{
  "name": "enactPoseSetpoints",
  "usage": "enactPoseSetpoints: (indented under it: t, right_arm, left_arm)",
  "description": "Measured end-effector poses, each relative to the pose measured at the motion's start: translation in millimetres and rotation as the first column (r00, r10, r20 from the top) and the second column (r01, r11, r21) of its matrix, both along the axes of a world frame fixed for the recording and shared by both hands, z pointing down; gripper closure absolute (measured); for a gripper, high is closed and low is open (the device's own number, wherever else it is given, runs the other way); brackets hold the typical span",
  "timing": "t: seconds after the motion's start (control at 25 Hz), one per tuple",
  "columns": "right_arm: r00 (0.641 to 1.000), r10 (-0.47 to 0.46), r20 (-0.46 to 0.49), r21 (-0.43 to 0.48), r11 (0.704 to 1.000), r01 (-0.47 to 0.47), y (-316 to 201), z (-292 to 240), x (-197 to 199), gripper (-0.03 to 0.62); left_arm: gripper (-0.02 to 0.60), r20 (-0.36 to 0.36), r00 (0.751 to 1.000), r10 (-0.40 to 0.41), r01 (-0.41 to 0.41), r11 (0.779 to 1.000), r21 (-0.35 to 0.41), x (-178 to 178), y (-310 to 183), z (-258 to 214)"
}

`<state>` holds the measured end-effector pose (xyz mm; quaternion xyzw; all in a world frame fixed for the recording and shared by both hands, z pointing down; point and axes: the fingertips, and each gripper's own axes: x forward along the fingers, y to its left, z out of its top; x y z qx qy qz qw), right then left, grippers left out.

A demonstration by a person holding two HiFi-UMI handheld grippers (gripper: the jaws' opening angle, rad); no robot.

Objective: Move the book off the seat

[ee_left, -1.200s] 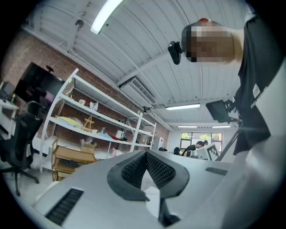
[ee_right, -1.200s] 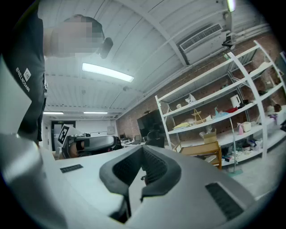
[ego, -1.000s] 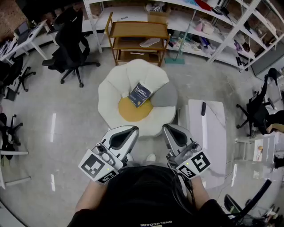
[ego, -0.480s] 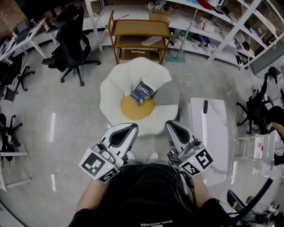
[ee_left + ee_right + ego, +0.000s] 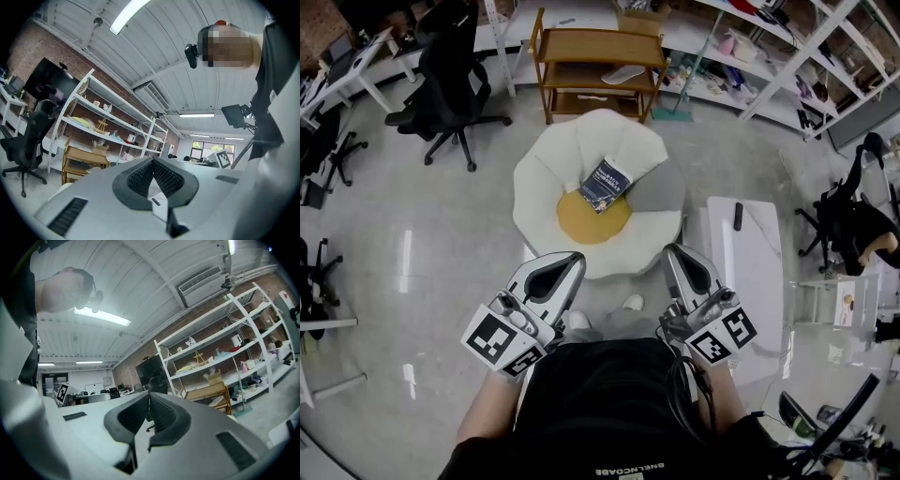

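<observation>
Dark blue, the book (image 5: 607,184) is pictured lying on the cream petal-shaped seat (image 5: 539,183), seemingly tilted against its backrest. The left gripper (image 5: 575,260) and right gripper (image 5: 674,253), 2 tools with jaws closed on nothing, are held well short of it; the whole move is judged undone.

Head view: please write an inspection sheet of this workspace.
Surface: glossy grey floor; white side table beside the seat.
Job's things: blue book lies on the white flower-shaped seat, at its yellow cushion edge.
Clutter: dark slim object on the table.
Grippers: left gripper and right gripper shut, empty, short of the seat.
Cables: black cable below right gripper.
Surroundings: wooden shelf unit, black office chair, white racks.
</observation>
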<state>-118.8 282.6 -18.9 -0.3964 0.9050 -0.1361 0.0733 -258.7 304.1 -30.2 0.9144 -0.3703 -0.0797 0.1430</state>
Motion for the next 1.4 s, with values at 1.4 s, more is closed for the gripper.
enactPoseSetpoints:
  t: [1.4]
  right_arm:
    - [0.983,-0.159,0.093,-0.093,0.981,0.167,-219.8,45.8,120.0,0.579]
  left_arm:
    - [0.577,0.112,0.981,-0.156,0.168,0.98,-0.106,123.4,-197.7,37.0]
